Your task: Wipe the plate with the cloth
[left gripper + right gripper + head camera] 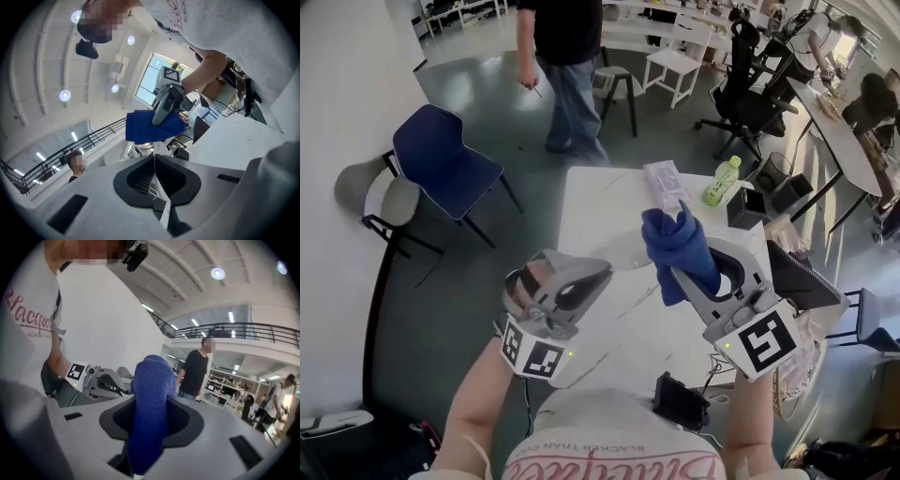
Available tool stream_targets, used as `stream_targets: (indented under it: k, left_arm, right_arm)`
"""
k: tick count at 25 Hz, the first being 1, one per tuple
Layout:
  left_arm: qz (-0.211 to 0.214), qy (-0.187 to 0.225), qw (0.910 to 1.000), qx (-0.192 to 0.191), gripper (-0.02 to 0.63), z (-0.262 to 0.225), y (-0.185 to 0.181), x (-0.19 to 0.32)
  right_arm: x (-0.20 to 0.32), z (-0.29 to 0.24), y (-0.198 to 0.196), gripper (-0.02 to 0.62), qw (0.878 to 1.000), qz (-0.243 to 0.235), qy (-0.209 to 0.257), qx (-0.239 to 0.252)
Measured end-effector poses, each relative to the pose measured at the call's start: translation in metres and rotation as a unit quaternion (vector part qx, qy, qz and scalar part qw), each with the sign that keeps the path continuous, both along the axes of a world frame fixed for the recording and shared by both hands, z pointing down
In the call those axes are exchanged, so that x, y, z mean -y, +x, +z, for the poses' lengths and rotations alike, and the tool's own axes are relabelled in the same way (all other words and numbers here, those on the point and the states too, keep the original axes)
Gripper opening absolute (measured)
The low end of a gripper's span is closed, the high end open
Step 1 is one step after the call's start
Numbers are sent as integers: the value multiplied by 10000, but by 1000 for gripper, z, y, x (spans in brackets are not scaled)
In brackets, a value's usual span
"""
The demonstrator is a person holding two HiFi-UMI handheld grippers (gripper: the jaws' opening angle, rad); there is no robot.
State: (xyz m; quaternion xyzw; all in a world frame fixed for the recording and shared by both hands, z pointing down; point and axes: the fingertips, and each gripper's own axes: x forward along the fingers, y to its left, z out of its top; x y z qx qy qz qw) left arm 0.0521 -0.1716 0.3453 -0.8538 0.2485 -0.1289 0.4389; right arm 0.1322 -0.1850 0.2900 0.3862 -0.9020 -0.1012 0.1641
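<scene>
Seen from the head camera, a person is holding two grey grippers up over the near end of a white table (592,202). The right gripper (680,269) is clamping a dark blue cloth (680,242), which is bunching up above its tips and hanging down one side. That gripper's own view is showing the cloth (150,401) standing up between both jaws, which are pressing on it and filling the gap. The left gripper (606,266) is pointing towards the right one, with its marker cube near the person's body. In its own view the jaws are sitting almost together, pinching the thin pale edge of a plate (161,196). From above, the plate (628,251) is showing only as a faint see-through disc between the two grippers, just beside the cloth; whether the two are touching cannot be told. At the far end of the table a green bottle (722,181) is standing beside a clear packet (664,184). On the floor to the left a blue chair (442,155) is standing, and a person (565,66) in a black top is standing beyond the table.
</scene>
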Motion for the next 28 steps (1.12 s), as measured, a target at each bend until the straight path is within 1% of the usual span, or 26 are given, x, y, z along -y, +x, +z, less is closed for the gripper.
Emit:
stream_targets:
  k: [3, 4, 6, 7, 9, 15, 21, 28]
  left_arm:
    - [134, 176, 9995, 233, 10, 4, 7, -6]
    - [168, 217, 9992, 294, 9, 5, 9, -7]
    - [210, 286, 9985, 417, 9, 8, 9, -10]
    - [215, 312, 9981, 477, 9, 9, 9, -11]
    - [201, 324, 9978, 546, 9, 13, 8, -12]
    - [150, 287, 9984, 470, 11, 10, 6, -14]
    - [180, 335, 9982, 474, 11, 5, 3, -14]
    - [225, 314, 9978, 537, 11, 8, 8, -16]
  right_arm:
    - [-4, 3, -25, 126, 9957, -659, 142, -628]
    - [-5, 7, -32, 126, 9921, -893, 154, -866]
    - [-5, 19, -40, 124, 9812, -1290, 107, -1433]
    - [-4, 25, -41, 124, 9758, -1417, 69, -1665]
    - [3, 34, -41, 124, 9696, -1524, -11, -1913]
    - [28, 58, -20, 124, 9657, -1317, -343, -2213]
    - [59, 96, -4, 124, 9646, -1021, -769, -2309]
    - [84, 125, 3, 124, 9616, -813, -895, -2463]
